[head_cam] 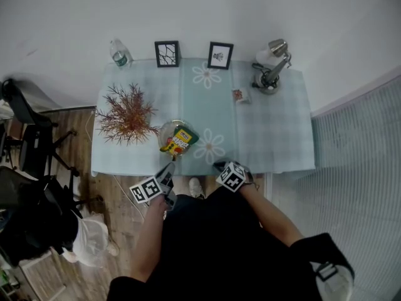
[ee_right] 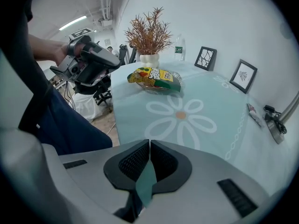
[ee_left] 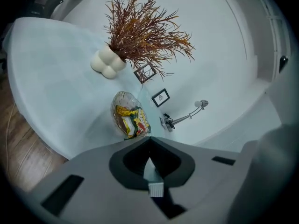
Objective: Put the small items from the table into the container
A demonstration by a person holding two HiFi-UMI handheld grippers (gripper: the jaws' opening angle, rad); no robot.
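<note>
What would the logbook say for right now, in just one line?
left hand-held gripper: shut, empty | right hand-held gripper: shut, empty | snack packet: in glass bowl | small packet: on table near lamp

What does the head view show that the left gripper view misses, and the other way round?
Only the head view: the water bottle at the far edge of the table, and the right hand-held gripper at its near edge.
Only the left gripper view: the white bubble vase under the dried plant, and the left hand-held gripper with its jaws together, nothing between them.
Both: the plant, the glass bowl holding a snack bag, two picture frames, the desk lamp.
</note>
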